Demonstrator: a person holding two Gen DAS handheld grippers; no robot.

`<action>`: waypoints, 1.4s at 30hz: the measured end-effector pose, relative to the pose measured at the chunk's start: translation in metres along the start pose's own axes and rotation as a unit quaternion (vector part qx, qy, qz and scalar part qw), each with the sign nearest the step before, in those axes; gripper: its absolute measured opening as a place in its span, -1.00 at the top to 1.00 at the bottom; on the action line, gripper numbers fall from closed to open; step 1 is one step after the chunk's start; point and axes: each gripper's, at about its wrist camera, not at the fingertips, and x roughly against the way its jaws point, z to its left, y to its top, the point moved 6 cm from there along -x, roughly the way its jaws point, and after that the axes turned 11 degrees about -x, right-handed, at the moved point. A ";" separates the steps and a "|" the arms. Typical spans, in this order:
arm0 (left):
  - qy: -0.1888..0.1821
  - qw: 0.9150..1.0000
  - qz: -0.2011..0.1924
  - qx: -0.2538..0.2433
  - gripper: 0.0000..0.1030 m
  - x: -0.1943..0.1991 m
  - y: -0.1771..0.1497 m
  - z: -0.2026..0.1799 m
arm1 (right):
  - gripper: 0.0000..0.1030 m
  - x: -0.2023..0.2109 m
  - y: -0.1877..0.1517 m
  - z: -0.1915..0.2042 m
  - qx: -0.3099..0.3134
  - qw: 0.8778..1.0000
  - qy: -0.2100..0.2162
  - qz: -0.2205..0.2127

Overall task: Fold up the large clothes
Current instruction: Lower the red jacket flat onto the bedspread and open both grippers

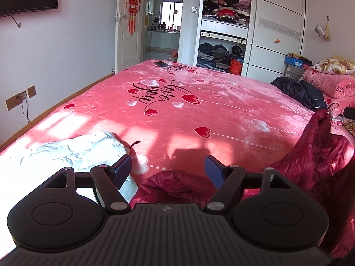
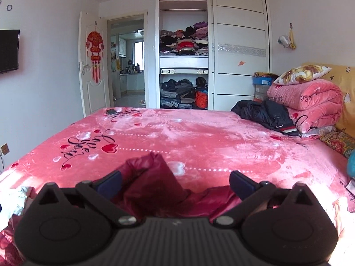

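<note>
A shiny dark red padded jacket (image 1: 317,155) lies crumpled at the near edge of the pink bed (image 1: 221,110). Part of it bunches under my left gripper (image 1: 168,166), whose blue pads stand wide apart and touch nothing. In the right wrist view the same red jacket (image 2: 150,181) rises in a fold between and below the fingers of my right gripper (image 2: 175,180), which is open, its pads clear of the cloth. A white padded garment (image 1: 73,150) lies to the left in bright sun.
A dark jacket (image 2: 266,113) lies at the far right beside a stack of folded pink quilts (image 2: 310,102) and a pillow. A phone (image 1: 161,63) rests at the bed's far edge. Beyond are an open wardrobe (image 2: 184,66) full of clothes and a doorway.
</note>
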 end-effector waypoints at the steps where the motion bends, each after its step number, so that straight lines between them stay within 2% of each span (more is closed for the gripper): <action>1: 0.000 1.000 0.001 -0.001 -0.78 0.005 -0.004 0.002 | -0.98 0.006 0.005 -0.002 -0.003 1.000 0.004 -0.006; 6: 0.000 1.000 0.020 -0.022 -0.81 0.044 -0.041 0.016 | -0.98 0.042 0.016 -0.022 -0.017 1.000 0.012 -0.021; 10: -0.007 0.998 0.042 -0.038 -0.85 0.080 -0.077 0.025 | -0.98 0.072 -0.001 -0.049 -0.040 0.999 0.011 -0.012; 14: -0.014 0.997 0.063 -0.037 -0.89 0.121 -0.109 0.037 | -0.98 0.101 -0.042 -0.074 -0.051 0.999 -0.004 0.012; 19: -0.009 0.997 0.076 -0.008 -0.92 0.169 -0.137 0.052 | -0.98 0.135 -0.105 -0.094 -0.075 0.995 -0.016 0.060; 26: -0.014 0.996 0.085 0.038 -0.95 0.215 -0.165 0.071 | -0.98 0.179 -0.196 -0.095 -0.097 0.987 0.001 0.130; 32: -0.014 0.994 0.095 0.048 -0.95 0.216 -0.183 0.074 | -0.96 0.191 -0.248 -0.088 -0.078 0.980 0.021 0.183; 39: -0.027 0.991 0.131 0.025 -0.93 0.181 -0.205 0.061 | -0.96 0.203 -0.266 -0.080 -0.088 0.975 0.047 0.200; 42: -0.029 0.988 0.147 0.029 -0.84 0.165 -0.213 0.063 | -0.96 0.202 -0.271 -0.076 -0.091 0.973 0.056 0.205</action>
